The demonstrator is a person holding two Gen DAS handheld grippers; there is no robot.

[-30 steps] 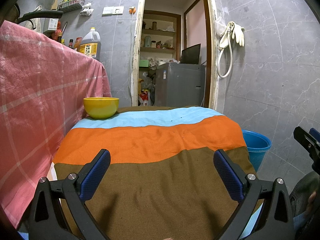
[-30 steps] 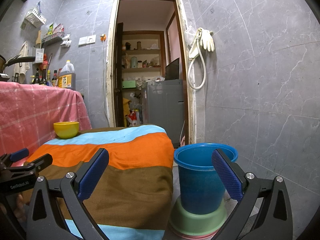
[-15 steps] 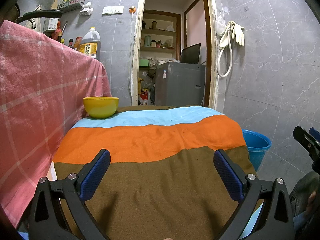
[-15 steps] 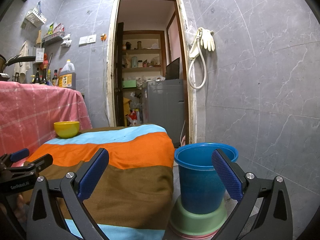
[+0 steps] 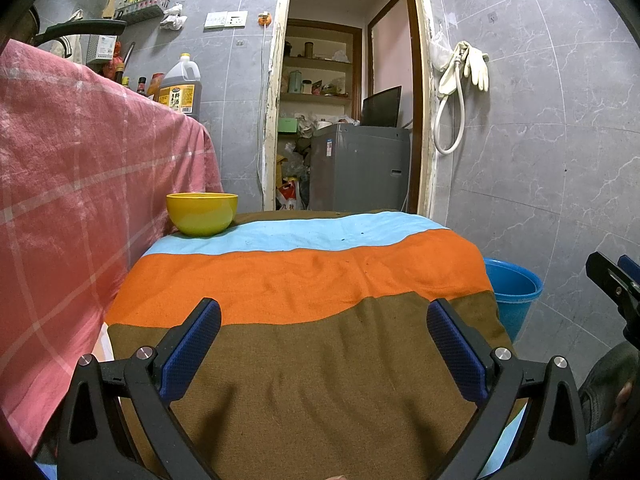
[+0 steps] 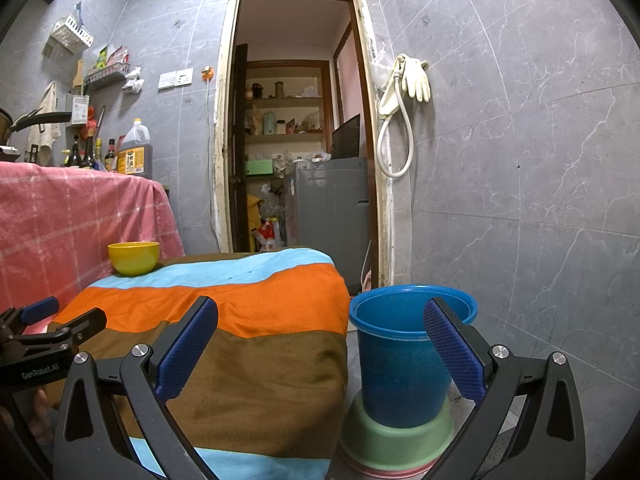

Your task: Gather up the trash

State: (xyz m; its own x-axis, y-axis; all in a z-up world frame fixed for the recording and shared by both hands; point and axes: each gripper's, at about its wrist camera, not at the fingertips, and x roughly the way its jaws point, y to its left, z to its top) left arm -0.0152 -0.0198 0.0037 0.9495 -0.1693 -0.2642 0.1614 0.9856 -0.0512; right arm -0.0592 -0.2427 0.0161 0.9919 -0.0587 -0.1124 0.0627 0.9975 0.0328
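A blue bucket stands on a green basin on the floor, right of the table; its rim also shows in the left wrist view. My left gripper is open and empty over the near brown part of the striped cloth. My right gripper is open and empty, held in front of the table's right corner and the bucket. A yellow bowl sits at the table's far left corner. No loose trash shows on the cloth.
A pink checked cloth covers a higher counter on the left, with an oil jug and bottles behind it. A doorway with a grey appliance lies beyond the table. Grey tiled wall is on the right, with gloves and a hose hanging.
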